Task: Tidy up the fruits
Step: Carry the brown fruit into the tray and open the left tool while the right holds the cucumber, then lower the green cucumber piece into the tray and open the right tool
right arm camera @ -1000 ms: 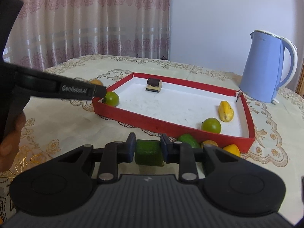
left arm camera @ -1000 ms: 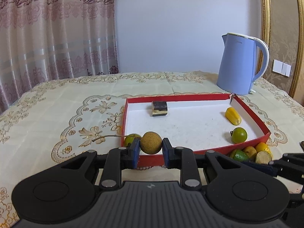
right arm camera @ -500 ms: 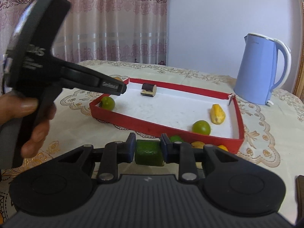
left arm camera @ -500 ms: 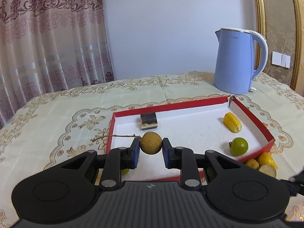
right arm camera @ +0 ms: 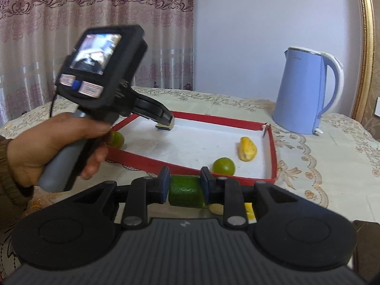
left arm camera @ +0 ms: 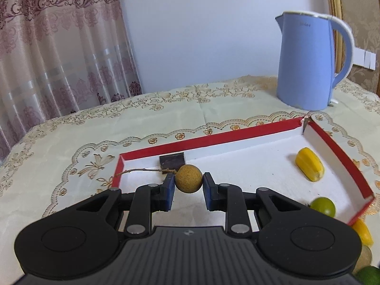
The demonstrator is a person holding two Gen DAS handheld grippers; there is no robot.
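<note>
My left gripper (left arm camera: 188, 182) is shut on a round brown longan (left arm camera: 188, 178) with a thin stem, held over the left part of the red tray (left arm camera: 213, 140). The tray holds a dark block (left arm camera: 172, 161), a yellow fruit (left arm camera: 309, 167) and a green round fruit (left arm camera: 323, 206). My right gripper (right arm camera: 185, 185) is shut on a green fruit piece (right arm camera: 185, 192), just short of the tray's near wall (right arm camera: 152, 160). The left gripper's body (right arm camera: 102, 71) and the hand show in the right wrist view, reaching over the tray.
A blue kettle (left arm camera: 308, 59) stands behind the tray's far right corner. Loose yellow and green fruits (left arm camera: 362, 232) lie on the tablecloth outside the tray's right end. Another green fruit (right arm camera: 116, 139) sits by the tray's left wall. Curtains hang behind.
My left gripper has lifted and moved forward over the tray with the longan. My right gripper has edged closer to the tray, still holding the green piece.
</note>
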